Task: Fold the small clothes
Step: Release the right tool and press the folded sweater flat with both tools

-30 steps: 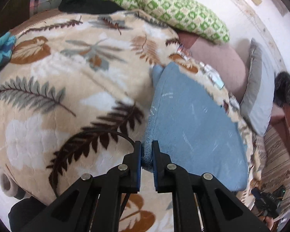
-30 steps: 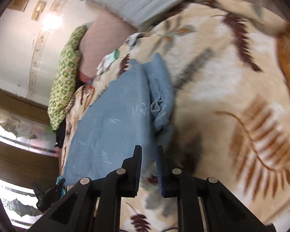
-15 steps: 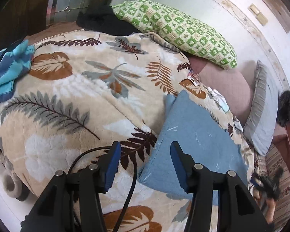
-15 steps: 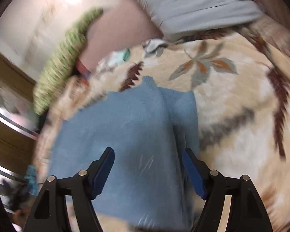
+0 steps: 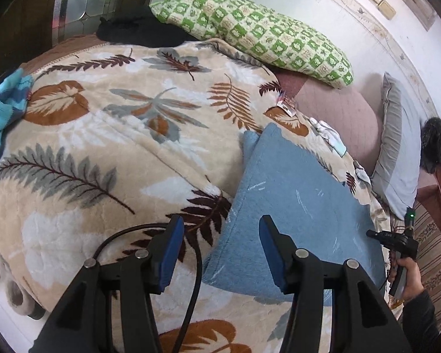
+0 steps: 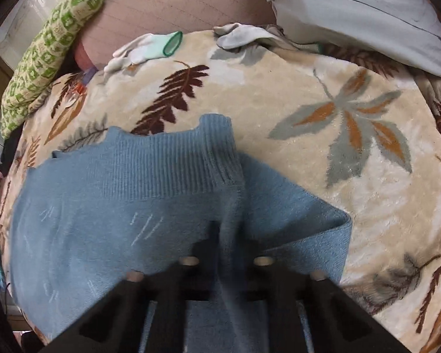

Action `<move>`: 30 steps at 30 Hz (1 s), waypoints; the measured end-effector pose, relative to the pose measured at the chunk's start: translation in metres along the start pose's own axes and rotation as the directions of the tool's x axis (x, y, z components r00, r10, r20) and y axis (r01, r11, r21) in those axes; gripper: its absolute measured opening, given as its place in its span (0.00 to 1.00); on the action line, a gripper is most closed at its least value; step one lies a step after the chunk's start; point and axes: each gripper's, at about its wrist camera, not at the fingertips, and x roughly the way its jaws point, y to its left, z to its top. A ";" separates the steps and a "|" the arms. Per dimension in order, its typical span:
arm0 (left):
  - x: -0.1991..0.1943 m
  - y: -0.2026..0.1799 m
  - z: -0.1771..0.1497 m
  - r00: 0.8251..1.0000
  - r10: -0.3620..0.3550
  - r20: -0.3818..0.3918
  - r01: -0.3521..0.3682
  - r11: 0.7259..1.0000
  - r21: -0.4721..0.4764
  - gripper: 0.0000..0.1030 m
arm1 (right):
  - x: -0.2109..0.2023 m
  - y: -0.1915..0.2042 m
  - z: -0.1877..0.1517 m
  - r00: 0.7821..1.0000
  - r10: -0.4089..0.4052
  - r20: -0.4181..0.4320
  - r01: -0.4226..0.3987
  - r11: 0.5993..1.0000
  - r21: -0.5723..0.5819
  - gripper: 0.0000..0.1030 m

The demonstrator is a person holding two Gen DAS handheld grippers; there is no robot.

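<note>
Leaf-print blanket bears blue sweater; left tool apart, empty; right tool clamped on sweater fold.

The right gripper is motion-blurred, its tips buried in blue sweater folds.

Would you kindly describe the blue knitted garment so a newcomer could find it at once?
Start at the leaf-patterned blanket covering the bed. Toward its pillow-side edge lies the blue garment, flat and partly folded. Unlike the striped turquoise clothing at the opposite edge, it is plain dusty blue with a ribbed band.
</note>
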 end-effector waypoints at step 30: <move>0.095 -0.089 -0.035 0.956 0.279 -0.090 -0.237 0.917 0.321 0.59 | -0.037 -0.034 -0.173 0.930 0.368 0.028 -0.351 0.859 0.373 0.09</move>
